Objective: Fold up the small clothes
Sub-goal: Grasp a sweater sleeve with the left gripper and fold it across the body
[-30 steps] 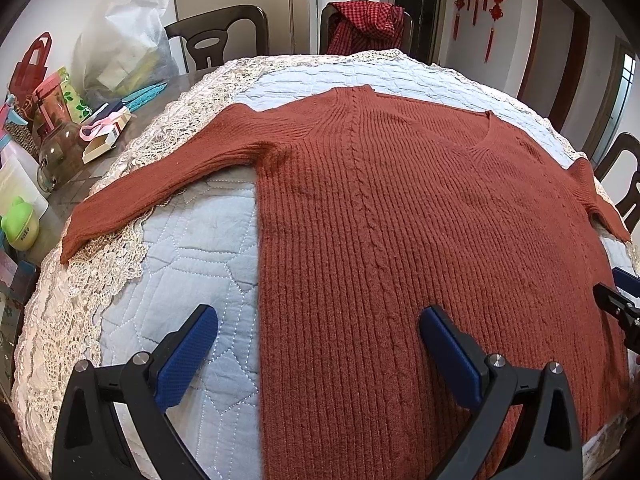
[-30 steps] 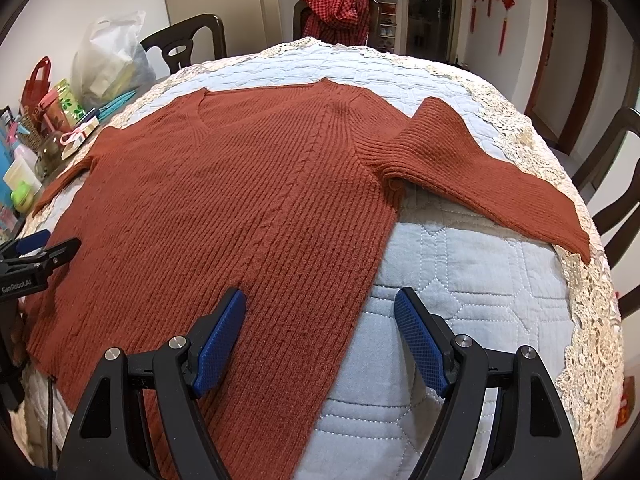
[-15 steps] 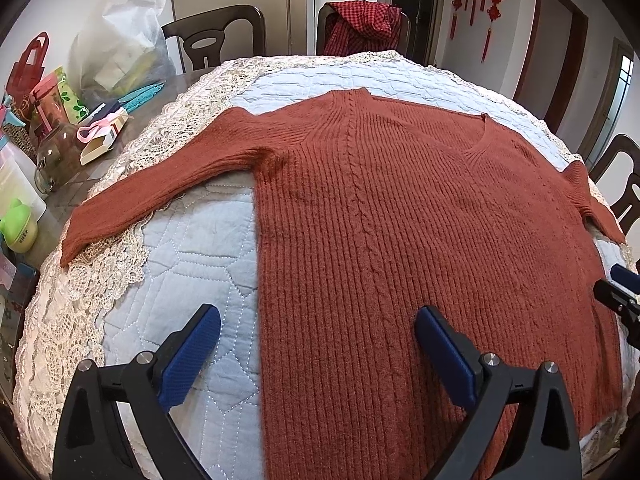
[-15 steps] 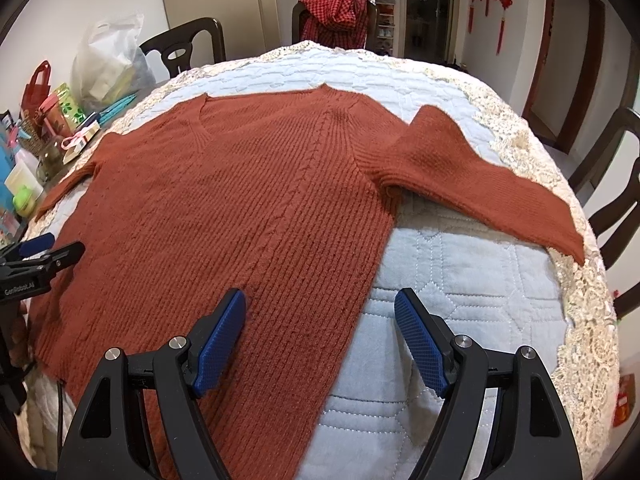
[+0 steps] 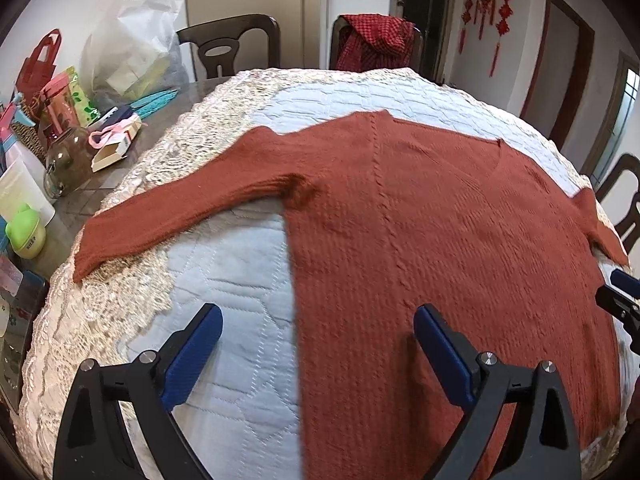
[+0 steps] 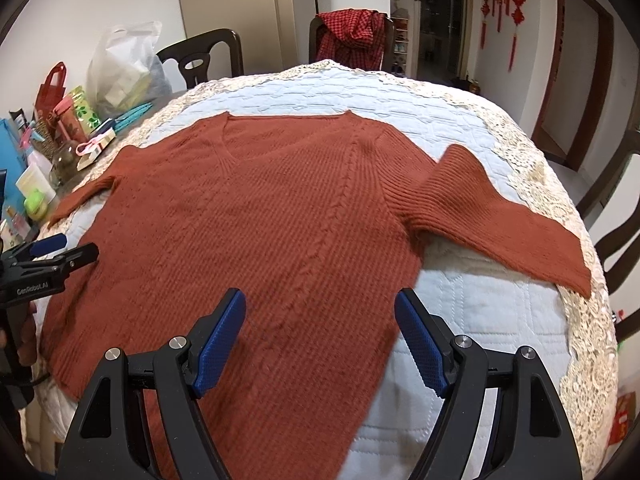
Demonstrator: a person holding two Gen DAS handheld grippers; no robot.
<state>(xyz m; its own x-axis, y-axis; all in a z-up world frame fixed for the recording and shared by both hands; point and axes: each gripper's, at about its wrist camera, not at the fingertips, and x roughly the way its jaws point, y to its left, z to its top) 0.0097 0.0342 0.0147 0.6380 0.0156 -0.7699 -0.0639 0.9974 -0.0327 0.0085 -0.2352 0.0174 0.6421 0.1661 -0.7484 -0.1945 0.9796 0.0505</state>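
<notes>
A rust-red knitted sweater (image 5: 440, 220) (image 6: 280, 216) lies flat, front up, on a quilted pale-blue table cover (image 5: 232, 264) (image 6: 472, 320). Both sleeves are spread out sideways: one sleeve (image 5: 168, 208) to the left, the other sleeve (image 6: 512, 220) to the right. My left gripper (image 5: 318, 332) is open above the sweater's left side edge near the hem. My right gripper (image 6: 320, 320) is open above the sweater's right side edge. Neither holds anything. The left gripper's tip (image 6: 60, 252) shows at the left edge of the right wrist view.
Clutter fills the table's left side: a white plastic bag (image 5: 132, 52), a glass jar (image 5: 66, 160), a red bag (image 5: 40, 64), a green round container (image 5: 26, 232). Dark chairs (image 5: 228, 48) ring the table; one carries a red checked garment (image 5: 376, 40). Lace trim (image 6: 560, 208) edges the cover.
Both grippers have drawn back and lifted a little, so the sweater sits lower and farther in each view. The sweater itself lies as before.
</notes>
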